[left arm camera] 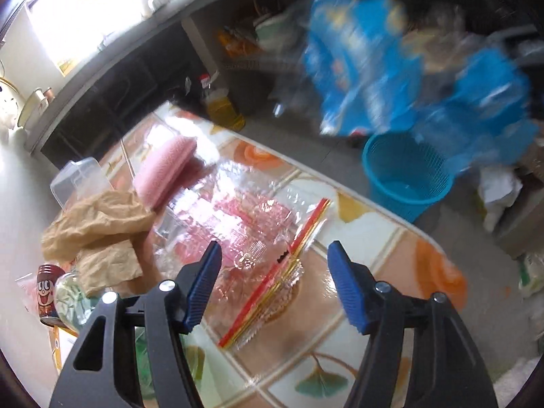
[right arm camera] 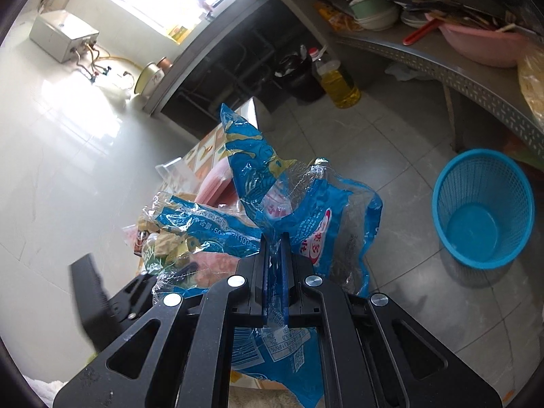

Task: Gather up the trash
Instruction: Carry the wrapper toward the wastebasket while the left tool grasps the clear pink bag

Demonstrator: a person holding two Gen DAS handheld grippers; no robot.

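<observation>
Right hand-held gripper (right arm camera: 275,255) clamps blue wrapper (right arm camera: 306,217) near blue basket (right arm camera: 482,204).

**Blues, pinks and a tiled floral table**

We see a bright blue mesh basket (right arm camera: 482,209) on grey floor tiles (right arm camera: 391,142). The crumpled wrapper (right arm camera: 299,210) is blue with yellow patches, white print and clear film. Our table (left arm camera: 401,261) shows a tile pattern with orange and teal flowers. On it lie a pink sponge (left arm camera: 166,166), tan paper (left arm camera: 98,224) and a clear bag (left arm camera: 238,234) edged red and gold.
</observation>
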